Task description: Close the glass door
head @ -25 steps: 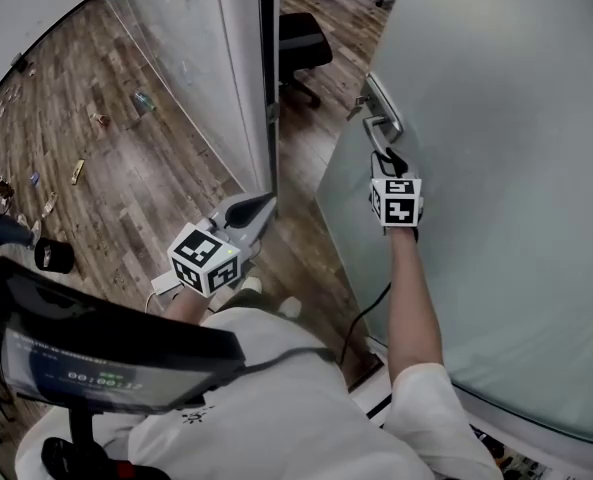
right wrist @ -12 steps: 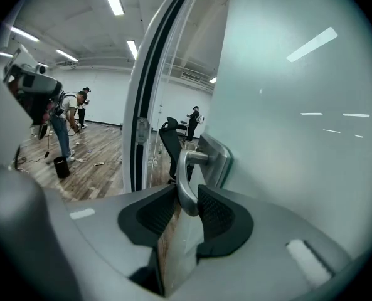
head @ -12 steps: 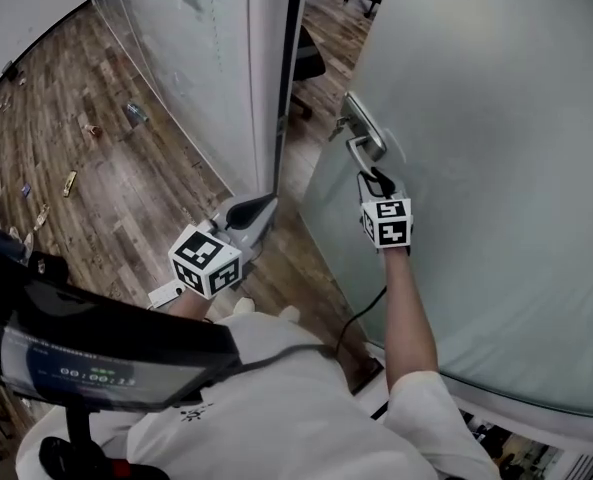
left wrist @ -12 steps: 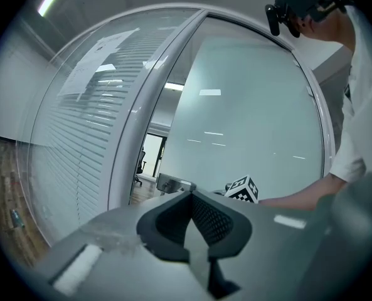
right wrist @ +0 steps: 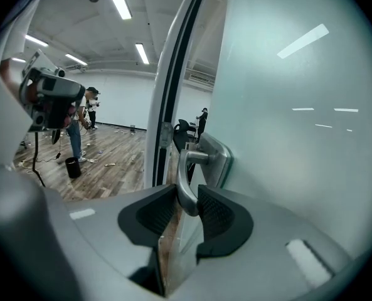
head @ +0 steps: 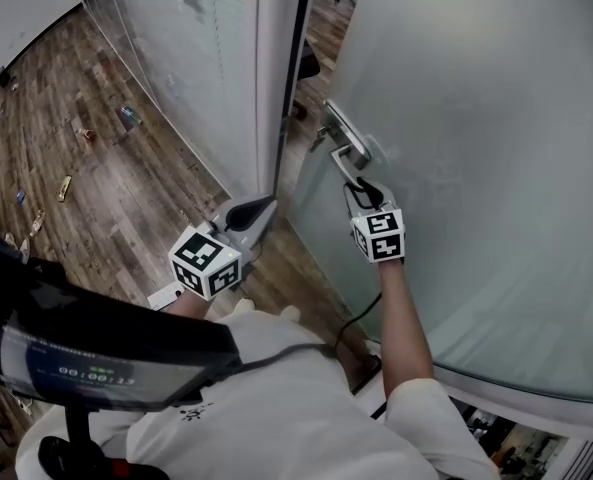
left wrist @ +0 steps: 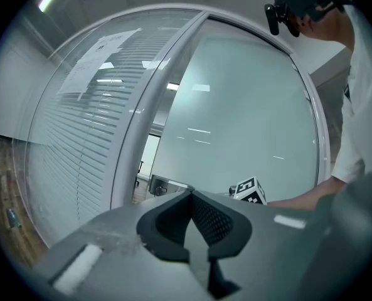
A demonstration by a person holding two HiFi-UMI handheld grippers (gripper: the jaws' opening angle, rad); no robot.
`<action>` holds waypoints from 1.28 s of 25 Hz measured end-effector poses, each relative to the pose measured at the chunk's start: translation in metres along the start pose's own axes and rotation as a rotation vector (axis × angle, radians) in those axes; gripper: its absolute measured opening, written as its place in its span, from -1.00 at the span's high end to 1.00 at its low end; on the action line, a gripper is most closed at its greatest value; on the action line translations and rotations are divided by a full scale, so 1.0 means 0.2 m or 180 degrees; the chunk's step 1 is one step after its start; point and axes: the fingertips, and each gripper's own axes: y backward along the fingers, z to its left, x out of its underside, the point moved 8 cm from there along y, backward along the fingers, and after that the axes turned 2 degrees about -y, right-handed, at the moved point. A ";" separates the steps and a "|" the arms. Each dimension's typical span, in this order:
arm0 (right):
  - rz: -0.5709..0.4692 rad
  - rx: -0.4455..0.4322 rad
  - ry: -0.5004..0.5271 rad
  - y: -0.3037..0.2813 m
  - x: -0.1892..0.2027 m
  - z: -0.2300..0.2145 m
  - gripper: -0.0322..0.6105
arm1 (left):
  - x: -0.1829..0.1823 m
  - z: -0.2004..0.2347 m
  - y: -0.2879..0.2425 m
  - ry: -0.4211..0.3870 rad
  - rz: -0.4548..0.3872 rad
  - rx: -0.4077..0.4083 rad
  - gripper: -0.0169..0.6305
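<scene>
R gripper [right wrist: 186,211] jaws clamp door handle [right wrist: 184,168] | head view: contact hidden

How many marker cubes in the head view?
2. One marker cube sits on the left gripper, held over the wood floor; the other on the right gripper, clamped on the door handle. None appears hidden.

Readable only in part: a row of pale digits starting with zeros on the dark screen [head: 86,368], well left of the glass door [head: 476,148]. Printed lines on the paper sheet [left wrist: 98,60] left of that door, too small to read.
</scene>
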 end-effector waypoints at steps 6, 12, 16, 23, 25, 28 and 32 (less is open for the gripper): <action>-0.0004 -0.0167 0.0016 0.06 -0.01 0.15 0.55 | 0.00 0.01 0.06 0.0014 -0.0006 -0.0012 0.95; -0.0017 -0.0333 0.0027 0.08 -0.03 0.12 0.55 | -0.04 0.00 -0.06 0.0012 0.0043 -0.0051 0.95; -0.0006 -0.0446 0.0049 0.11 -0.06 0.12 0.56 | -0.09 -0.02 -0.13 0.0018 0.0059 -0.0048 0.95; -0.0007 -0.0594 0.0004 0.14 -0.09 0.11 0.57 | -0.13 -0.03 -0.24 0.0028 0.0098 -0.0050 0.95; 0.0019 -0.0619 0.0006 0.13 -0.09 0.10 0.57 | -0.13 -0.02 -0.25 0.0032 0.0096 -0.0044 0.95; 0.0071 -0.0685 0.0055 0.15 -0.11 0.10 0.58 | -0.15 -0.02 -0.25 0.0027 0.0086 -0.0041 0.95; 0.0005 -0.0576 0.0103 0.16 -0.12 0.12 0.55 | -0.17 -0.01 -0.25 0.0022 0.0071 -0.0051 0.95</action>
